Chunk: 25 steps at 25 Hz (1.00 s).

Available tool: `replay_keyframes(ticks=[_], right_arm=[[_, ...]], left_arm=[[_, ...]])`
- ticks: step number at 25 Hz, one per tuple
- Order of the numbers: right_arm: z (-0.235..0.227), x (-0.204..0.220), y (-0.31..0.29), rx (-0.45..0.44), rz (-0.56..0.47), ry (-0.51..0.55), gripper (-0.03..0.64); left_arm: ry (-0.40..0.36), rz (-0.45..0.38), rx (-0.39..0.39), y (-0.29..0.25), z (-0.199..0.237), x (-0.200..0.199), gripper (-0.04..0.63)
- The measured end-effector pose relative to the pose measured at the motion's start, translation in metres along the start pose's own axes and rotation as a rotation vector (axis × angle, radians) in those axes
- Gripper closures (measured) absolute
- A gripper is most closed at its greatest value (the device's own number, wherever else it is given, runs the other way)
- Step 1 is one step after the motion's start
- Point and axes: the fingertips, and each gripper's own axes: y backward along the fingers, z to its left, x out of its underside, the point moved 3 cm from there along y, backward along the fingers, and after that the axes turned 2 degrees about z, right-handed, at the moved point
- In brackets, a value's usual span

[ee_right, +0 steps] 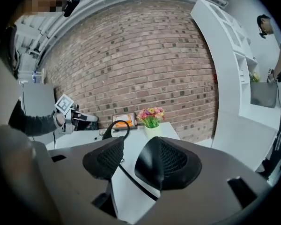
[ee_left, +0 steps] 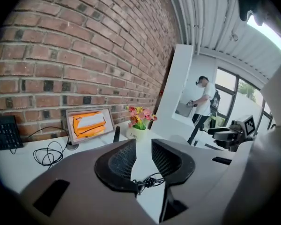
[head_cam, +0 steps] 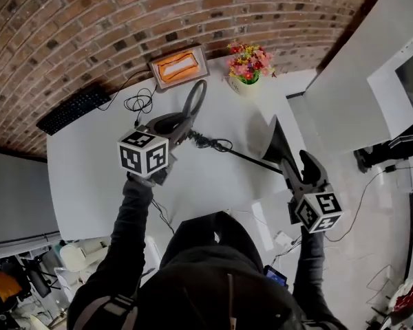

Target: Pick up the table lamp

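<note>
The table lamp has a black ring-shaped head and stands on the white table toward the back. A black cord trails from it across the table to the right. My left gripper sits just in front of the lamp's lower part, open, with only the cord bundle showing in the gap. The lamp's dark upright stands beyond its jaws. My right gripper hovers at the table's right edge, open and holding nothing. Past its jaws stands the lamp ring.
An orange picture frame, a pot of flowers, a black keyboard and a coiled cable line the back by the brick wall. A white cabinet stands to the right. A person stands far off.
</note>
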Motion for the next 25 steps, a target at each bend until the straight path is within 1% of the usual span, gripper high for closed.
replay_keyframes(ticks=[3,6,8,10,14,17,20,23,25], right_arm=[[-0.012,0.018,0.004,0.023,0.085,0.026,0.404],[-0.029,0.034,0.010,0.052,0.147,0.040,0.390],[-0.039,0.045,0.012,0.067,0.193,0.050,0.383],[-0.046,0.059,0.011,0.061,0.243,0.035,0.381],[-0.056,0.091,0.004,0.045,0.343,0.023,0.381],[-0.062,0.117,0.001,0.022,0.447,0.033,0.381],[-0.068,0.138,-0.005,0.011,0.559,0.112,0.382],[-0.074,0.146,-0.013,0.020,0.601,0.147,0.381],[-0.075,0.151,-0.019,-0.002,0.625,0.146,0.382]], left_arm=[[0.005,0.060,-0.019,-0.018,0.019,0.001,0.452],[0.024,0.089,-0.063,-0.036,0.040,0.002,0.391],[0.026,0.124,-0.083,-0.049,0.053,0.006,0.373],[0.026,0.166,-0.094,-0.059,0.064,0.012,0.356],[0.044,0.203,-0.106,-0.075,0.080,0.021,0.353],[0.042,0.232,-0.090,-0.083,0.085,0.025,0.353],[0.016,0.268,-0.070,-0.092,0.084,0.029,0.353],[0.008,0.290,-0.050,-0.102,0.083,0.033,0.353],[0.013,0.296,-0.033,-0.110,0.082,0.035,0.353]])
